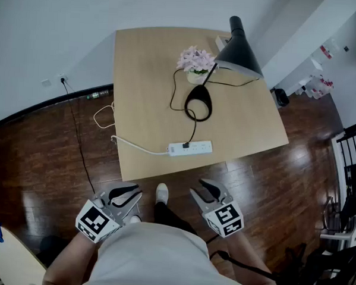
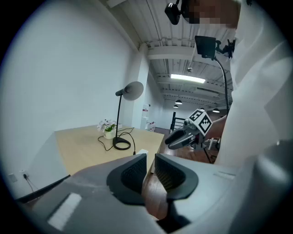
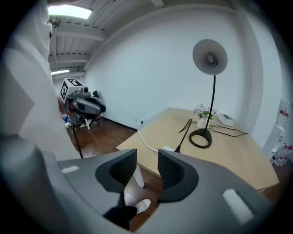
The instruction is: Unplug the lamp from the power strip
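well, in the head view the left gripper [image 1: 127, 196] and right gripper [image 1: 204, 191] hang low, short of the table [image 1: 145, 77]. the white power strip [image 1: 190, 148] lies well ahead of the fingertips near the table's front edge, with the lamp's black plug [image 1: 186, 145] seated in it. the lamp base [image 1: 198, 103] is further on.

in the left gripper view the pads stand a narrow slit apart with nothing between them. the strip is far beyond the tips.

in the right gripper view the pads gape wider, also empty, and the plug sits well ahead, slightly right of the tips.

the plug looks small, rigid and probably snug. the strip seems light and likely to lift, so pin it with one gripper. pinch the plug's hard body, not the limp cord, and pull straight out.
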A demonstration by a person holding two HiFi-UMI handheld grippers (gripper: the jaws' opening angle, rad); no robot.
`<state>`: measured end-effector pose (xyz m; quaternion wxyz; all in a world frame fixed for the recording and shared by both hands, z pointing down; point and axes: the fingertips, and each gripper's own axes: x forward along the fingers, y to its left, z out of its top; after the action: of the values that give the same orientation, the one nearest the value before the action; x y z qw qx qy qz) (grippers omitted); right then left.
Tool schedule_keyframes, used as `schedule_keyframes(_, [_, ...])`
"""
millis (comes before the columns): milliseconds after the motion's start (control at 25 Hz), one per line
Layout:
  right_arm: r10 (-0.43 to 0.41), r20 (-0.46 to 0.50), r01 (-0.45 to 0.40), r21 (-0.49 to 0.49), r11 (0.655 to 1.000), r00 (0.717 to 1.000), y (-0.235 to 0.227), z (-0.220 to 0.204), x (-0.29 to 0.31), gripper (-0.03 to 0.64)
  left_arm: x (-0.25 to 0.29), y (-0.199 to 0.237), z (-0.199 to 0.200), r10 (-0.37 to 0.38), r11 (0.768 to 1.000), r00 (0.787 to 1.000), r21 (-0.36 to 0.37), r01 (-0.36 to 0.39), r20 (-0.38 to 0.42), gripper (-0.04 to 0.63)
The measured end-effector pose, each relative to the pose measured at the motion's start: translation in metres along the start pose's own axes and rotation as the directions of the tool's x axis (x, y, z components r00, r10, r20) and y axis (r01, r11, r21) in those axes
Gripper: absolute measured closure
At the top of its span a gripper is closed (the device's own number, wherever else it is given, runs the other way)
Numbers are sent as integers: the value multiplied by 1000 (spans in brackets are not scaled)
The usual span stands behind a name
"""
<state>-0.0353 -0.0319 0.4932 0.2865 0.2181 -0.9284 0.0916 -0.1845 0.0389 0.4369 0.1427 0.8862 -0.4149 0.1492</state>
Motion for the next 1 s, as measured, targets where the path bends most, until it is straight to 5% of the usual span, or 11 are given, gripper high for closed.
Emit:
schedule_keyframes(400, [7,-98,-13,-62,998,995,-153,-36,95,575,147,63,29,-26,996,997,89,33,-79,526])
schedule_keyframes(800, [-1,-128,-2,-22,1000,992,-195,-59,128,609,256,83,0,-126,983,952,94,158,-279,514])
schedule_keyframes(1000, [16,-122,-18,-15,1000,992,-191,-60,129,609,284,83,-15,-177,971,914,89,224,-366,505])
